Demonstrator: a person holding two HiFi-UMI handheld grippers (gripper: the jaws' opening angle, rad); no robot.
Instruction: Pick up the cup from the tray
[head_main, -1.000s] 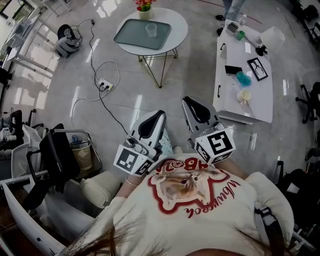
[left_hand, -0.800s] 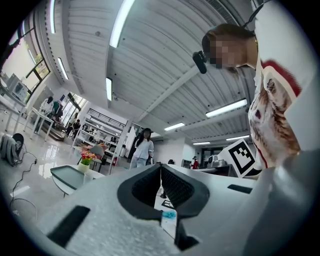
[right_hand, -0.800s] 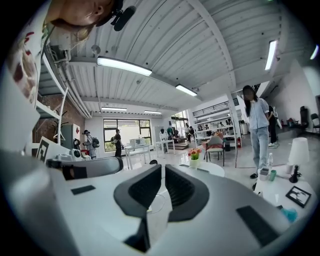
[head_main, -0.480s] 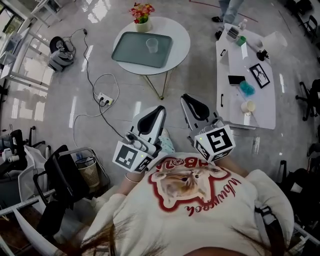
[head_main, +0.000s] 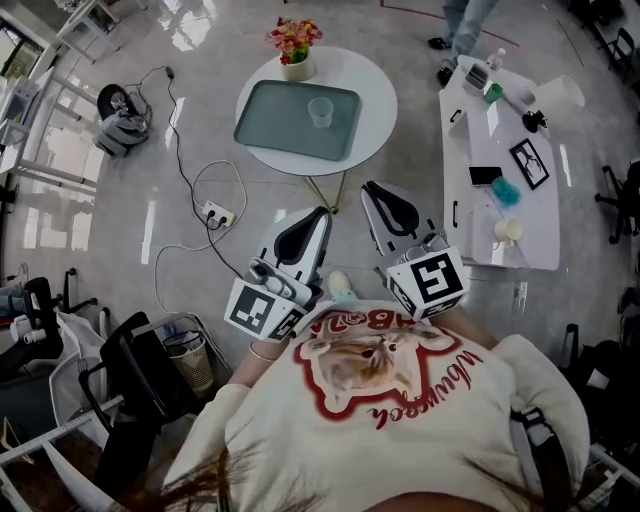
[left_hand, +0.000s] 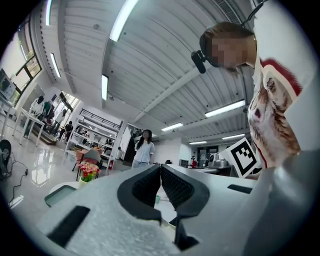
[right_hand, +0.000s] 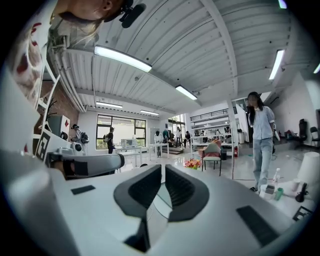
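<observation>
A clear cup (head_main: 320, 112) stands upright on a grey-green tray (head_main: 270, 125) that lies on a round white table (head_main: 375, 85). The table is well ahead of both grippers in the head view. My left gripper (head_main: 319, 214) is held in front of my chest, its jaws shut with nothing between them. My right gripper (head_main: 371, 190) is beside it, also shut and empty. In the left gripper view the left gripper (left_hand: 160, 167) points toward the tray (left_hand: 56, 193), at lower left. Past the shut right gripper (right_hand: 163, 168) I see the flowers (right_hand: 192, 163).
A flower pot (head_main: 293, 47) stands at the round table's far edge. A long white table (head_main: 525, 225) with small items is to the right. A power strip (head_main: 214, 213) and cables lie on the floor at left. A person (head_main: 466, 18) stands beyond the tables.
The round table with the tray and cup has come nearer in the head view as I walk toward it. Both grippers stay shut and side by side.
</observation>
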